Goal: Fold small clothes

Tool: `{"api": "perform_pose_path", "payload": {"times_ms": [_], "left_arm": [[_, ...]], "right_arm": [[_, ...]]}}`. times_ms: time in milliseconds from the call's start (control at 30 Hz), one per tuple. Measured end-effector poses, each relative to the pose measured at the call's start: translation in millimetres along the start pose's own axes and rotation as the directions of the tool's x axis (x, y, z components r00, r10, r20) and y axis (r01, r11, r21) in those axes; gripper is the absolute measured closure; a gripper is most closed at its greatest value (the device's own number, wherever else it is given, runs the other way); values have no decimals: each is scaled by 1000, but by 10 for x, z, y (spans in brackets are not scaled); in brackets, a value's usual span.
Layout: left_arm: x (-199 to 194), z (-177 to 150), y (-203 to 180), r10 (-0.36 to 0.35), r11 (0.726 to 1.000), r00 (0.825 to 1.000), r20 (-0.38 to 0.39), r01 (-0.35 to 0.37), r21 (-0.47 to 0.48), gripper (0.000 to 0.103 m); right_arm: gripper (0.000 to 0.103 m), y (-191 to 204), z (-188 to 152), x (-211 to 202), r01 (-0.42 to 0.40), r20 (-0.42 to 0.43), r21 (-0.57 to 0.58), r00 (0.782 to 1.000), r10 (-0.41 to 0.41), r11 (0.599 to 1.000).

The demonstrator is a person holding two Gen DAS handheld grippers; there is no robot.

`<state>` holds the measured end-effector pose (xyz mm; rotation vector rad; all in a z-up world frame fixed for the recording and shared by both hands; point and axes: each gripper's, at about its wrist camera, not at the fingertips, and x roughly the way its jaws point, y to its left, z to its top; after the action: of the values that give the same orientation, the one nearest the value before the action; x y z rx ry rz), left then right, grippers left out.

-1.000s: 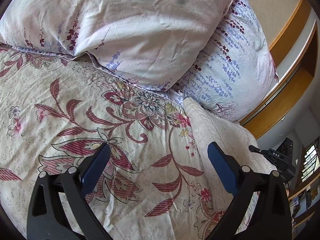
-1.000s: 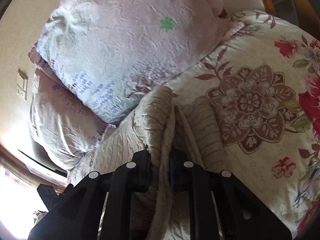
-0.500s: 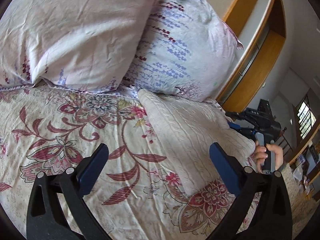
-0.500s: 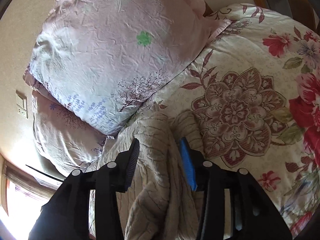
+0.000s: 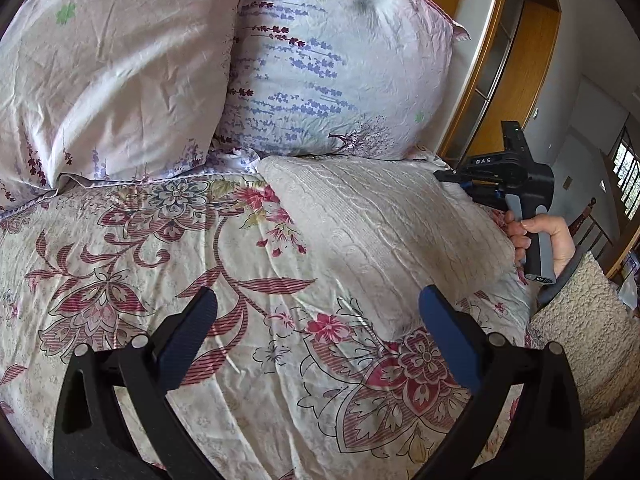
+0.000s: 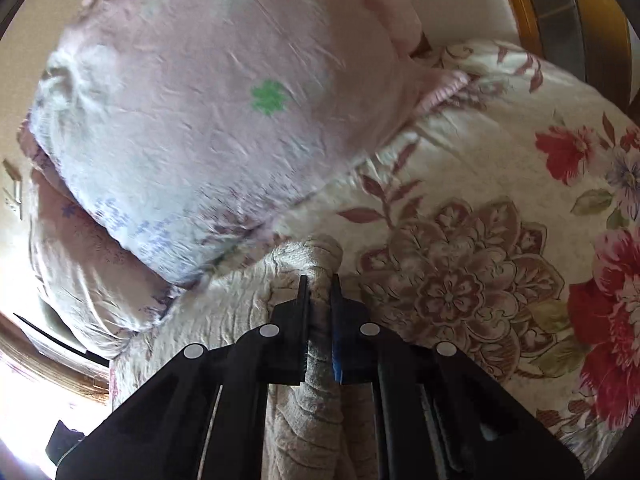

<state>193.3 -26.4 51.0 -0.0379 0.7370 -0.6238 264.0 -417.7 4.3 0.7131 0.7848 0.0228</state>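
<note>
Cream cable-knit sweater, floral red-and-cream bedspread, 2 pale lavender-print pillows, black gripper with blue jaws

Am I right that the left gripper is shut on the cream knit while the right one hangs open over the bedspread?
No, the sides are swapped. The right wrist view shows the right gripper shut on a fold of the knit. The left wrist view shows the left gripper open over the bedspread.
</note>
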Motion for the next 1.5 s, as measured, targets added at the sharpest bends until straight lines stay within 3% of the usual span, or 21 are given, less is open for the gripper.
{"api": "perform_pose_path", "payload": {"times_ms": [33, 100, 167, 200, 300, 367, 467, 733, 833, 933, 1033, 1067, 1133, 1200, 1367, 1500], "left_arm": [[1, -2, -16, 4, 1000, 1000, -4, -4, 8, 2], [-18, -17, -37, 10, 999, 1000, -4, -10, 30, 2], [-41, -44, -61, 17, 999, 1000, -2, -17, 51, 2], [-53, -61, -76, 20, 998, 1000, -1, -20, 65, 2], [-70, -104, -153, 41, 992, 999, 17, -42, 122, 2], [-52, -119, -228, 56, 985, 998, 20, -58, 164, 2], [9, -142, -351, 64, 974, 998, 6, -64, 216, 2], [230, -196, -571, 183, 940, 983, -18, -170, 298, 2], [290, -176, -541, 209, 941, 977, -32, -192, 279, 2], [332, -182, -511, 221, 940, 974, -52, -199, 276, 2], [354, -184, -513, 215, 941, 975, -61, -190, 279, 2], [360, -185, -514, 215, 941, 975, -62, -190, 281, 2], [365, -193, -534, 227, 937, 972, -63, -201, 285, 2], [371, -192, -543, 236, 934, 970, -64, -208, 289, 2], [437, -161, -552, 269, 927, 960, -79, -236, 291, 2], [465, -111, -437, 309, 930, 945, -105, -277, 241, 2]], "right_arm": [[91, -21, -22, 24, -12, -21, -5, 1000, 12, 1000], [75, -15, -73, -92, -42, -18, -12, 999, 42, 999], [32, -23, -152, -305, -92, 3, -15, 996, 92, 996], [28, -36, -217, -426, -126, 11, -19, 992, 126, 992], [32, -67, -454, -655, -185, -17, -34, 983, 184, 982], [49, -92, -635, -730, -170, -44, -46, 985, 168, 984], [58, -99, -844, -727, -180, -85, -45, 981, 176, 983], [61, 28, -1060, -768, -141, -54, -157, 990, 134, 977], [61, -47, -1101, -904, -149, 4, -150, 989, 151, 977], [61, -11, -1174, -916, -150, -26, -189, 989, 148, 970], [88, 107, -1297, -825, -105, -58, -265, 994, 93, 959], [91, 146, -1324, -820, -70, -38, -290, 997, 62, 955], [93, 161, -1302, -898, 4, 30, -292, 1000, 5, 957], [93, 85, -1218, -1022, 0, 73, -244, 997, 18, 970], [93, -20, -1241, -889, 36, 13, -227, 999, -34, 973], [93, -152, -1235, -837, 5, -1, -162, 1000, -5, 987]]}}
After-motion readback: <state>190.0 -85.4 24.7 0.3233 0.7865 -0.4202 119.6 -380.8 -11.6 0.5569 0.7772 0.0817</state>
